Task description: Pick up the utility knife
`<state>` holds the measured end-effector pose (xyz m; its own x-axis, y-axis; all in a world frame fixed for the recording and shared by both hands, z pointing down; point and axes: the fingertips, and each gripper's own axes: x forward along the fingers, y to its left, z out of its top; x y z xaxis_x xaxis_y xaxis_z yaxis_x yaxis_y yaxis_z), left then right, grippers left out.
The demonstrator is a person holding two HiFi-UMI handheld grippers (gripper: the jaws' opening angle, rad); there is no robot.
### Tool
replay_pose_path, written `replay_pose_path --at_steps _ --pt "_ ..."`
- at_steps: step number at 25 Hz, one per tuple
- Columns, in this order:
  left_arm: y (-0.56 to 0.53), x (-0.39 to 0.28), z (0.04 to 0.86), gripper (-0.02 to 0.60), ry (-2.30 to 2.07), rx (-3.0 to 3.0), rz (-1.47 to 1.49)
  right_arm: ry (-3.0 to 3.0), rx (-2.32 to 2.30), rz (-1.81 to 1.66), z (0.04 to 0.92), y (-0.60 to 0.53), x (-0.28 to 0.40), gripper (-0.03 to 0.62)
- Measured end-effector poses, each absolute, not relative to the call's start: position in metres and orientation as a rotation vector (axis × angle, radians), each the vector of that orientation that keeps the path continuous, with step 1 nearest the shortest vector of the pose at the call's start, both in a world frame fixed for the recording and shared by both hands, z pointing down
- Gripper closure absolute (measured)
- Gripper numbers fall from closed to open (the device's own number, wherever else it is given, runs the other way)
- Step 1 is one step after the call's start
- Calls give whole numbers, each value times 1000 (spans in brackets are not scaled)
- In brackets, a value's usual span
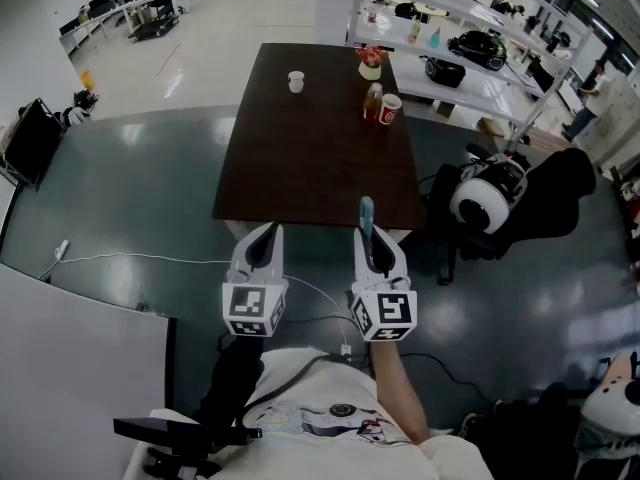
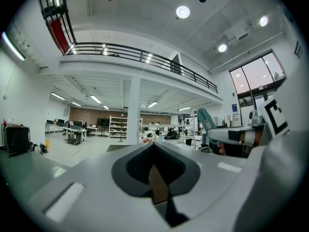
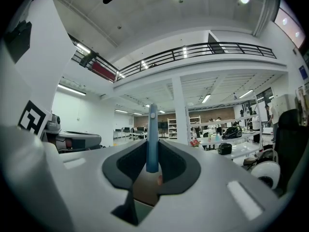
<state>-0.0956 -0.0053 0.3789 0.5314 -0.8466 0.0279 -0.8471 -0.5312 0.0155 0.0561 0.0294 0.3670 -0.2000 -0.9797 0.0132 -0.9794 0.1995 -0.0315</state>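
Note:
The utility knife [image 1: 366,216] is a slim blue handle that sticks out forward from my right gripper [image 1: 371,240], which is shut on it. In the right gripper view the utility knife [image 3: 152,138] stands upright between the closed jaws of the right gripper [image 3: 152,151]. My left gripper [image 1: 266,240] is held level beside it, jaws together with nothing between them. From the left gripper [image 2: 155,151] view, the utility knife [image 2: 206,121] shows at the right, in the other gripper. Both grippers hover above the floor, short of the dark table [image 1: 300,158].
On the table's far end stand a white cup [image 1: 296,81], a bottle [image 1: 372,103], a red can [image 1: 390,109] and a flower pot [image 1: 370,64]. White shelving [image 1: 470,28] runs at the right. A black chair [image 1: 545,203] with a white helmet [image 1: 488,200] sits right of the table.

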Motion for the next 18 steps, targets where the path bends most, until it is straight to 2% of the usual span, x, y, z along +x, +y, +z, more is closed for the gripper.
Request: replay_pose_path --at_steps 18 --pt "-6 -86 382 583 -1472 2742 55 2437 -2001 -58 372 26 60 523"
